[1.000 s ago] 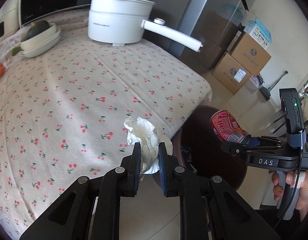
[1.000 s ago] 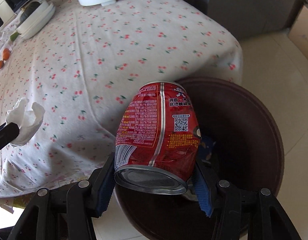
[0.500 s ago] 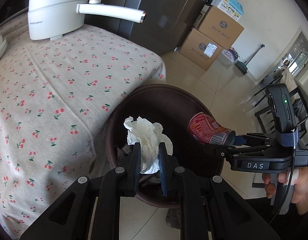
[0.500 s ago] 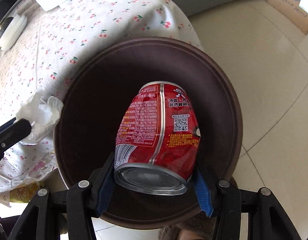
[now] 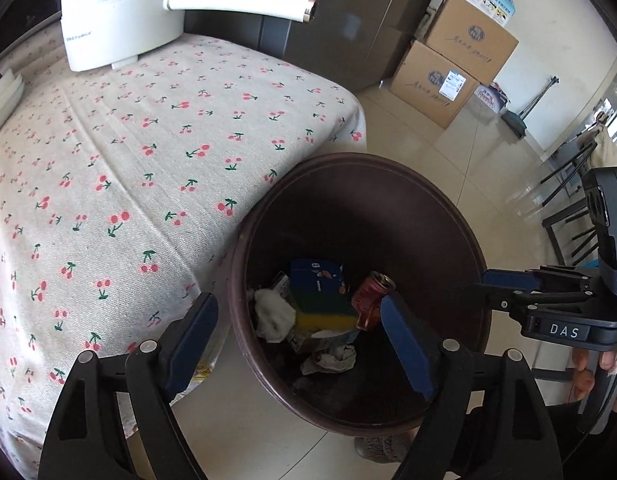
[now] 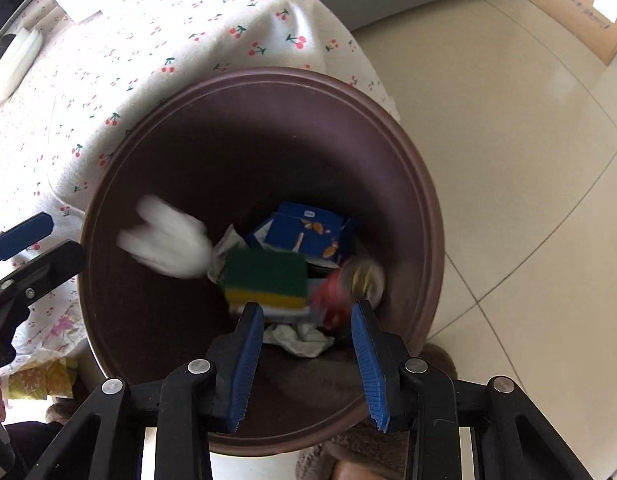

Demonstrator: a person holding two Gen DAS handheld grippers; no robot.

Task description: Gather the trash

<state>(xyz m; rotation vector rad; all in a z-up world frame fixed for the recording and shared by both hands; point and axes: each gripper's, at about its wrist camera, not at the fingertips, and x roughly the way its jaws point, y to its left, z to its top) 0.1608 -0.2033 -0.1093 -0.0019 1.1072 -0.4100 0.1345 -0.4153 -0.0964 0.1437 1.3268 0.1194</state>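
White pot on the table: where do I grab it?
Take the long handle near its middle, coming from above with jaws across its width. It juts out level from the white pot, whose round body looks too wide to span.

Cherry-print tablecloth (image 5: 156,168) on table, beige tile floor (image 5: 440,160), cardboard boxes (image 5: 448,76) by wall, daylight.

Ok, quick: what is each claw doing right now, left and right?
Left claw: open, holding nothing, above the trash bin.
Right claw: open, holding nothing, above the same bin; the red can lies inside.
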